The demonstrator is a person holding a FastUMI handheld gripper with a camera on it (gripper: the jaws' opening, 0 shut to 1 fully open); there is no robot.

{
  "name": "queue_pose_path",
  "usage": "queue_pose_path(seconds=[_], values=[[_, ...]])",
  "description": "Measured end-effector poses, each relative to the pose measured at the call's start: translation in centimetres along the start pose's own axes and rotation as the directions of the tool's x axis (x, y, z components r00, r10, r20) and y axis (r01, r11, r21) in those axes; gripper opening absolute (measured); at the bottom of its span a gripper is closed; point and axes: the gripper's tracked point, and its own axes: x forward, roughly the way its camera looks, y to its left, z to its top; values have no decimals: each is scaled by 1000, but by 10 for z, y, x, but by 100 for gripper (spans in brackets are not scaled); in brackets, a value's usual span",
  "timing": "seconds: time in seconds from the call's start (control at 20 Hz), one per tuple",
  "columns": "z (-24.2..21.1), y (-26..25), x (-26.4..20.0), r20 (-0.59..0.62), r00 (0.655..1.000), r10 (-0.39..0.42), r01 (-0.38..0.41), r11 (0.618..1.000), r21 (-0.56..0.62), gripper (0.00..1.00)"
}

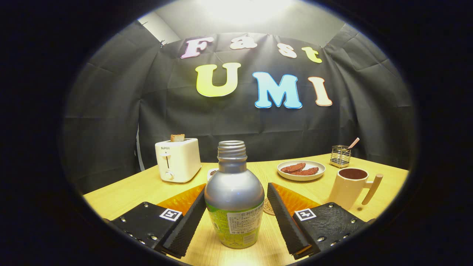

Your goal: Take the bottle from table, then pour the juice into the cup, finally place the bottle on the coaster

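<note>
A silver bottle with a green label and no cap stands upright on the wooden table, between the two fingers of my gripper. The left finger lies against or very near the bottle's side, while the right finger stands a small gap away from it, so the gripper is open around the bottle. A round coaster peeks out just behind the bottle, by the right finger. Beyond the right finger stands a cream cup with a wooden handle and a dark inside.
A white toaster with a slice of toast stands at the back left. A plate of brown pieces and a small wire holder sit at the back right. A small round item lies between toaster and bottle.
</note>
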Motion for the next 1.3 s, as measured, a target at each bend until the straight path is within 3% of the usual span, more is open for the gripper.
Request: queue_pose_path(seconds=[0.15,0.3,0.45,0.7,0.95,1.3], values=[[-1,4,1,13,1000,7,-7,1000,-7,94],[-3,-1,4,0,1000,-22,22,999,-25,82],[2,-7,2,-13,998,-59,58,998,-12,78],[30,-26,5,27,997,-69,64,988,141,78],[51,-48,12,86,996,-36,-3,910,415,78],[51,-76,25,90,995,-40,-23,793,609,78]])
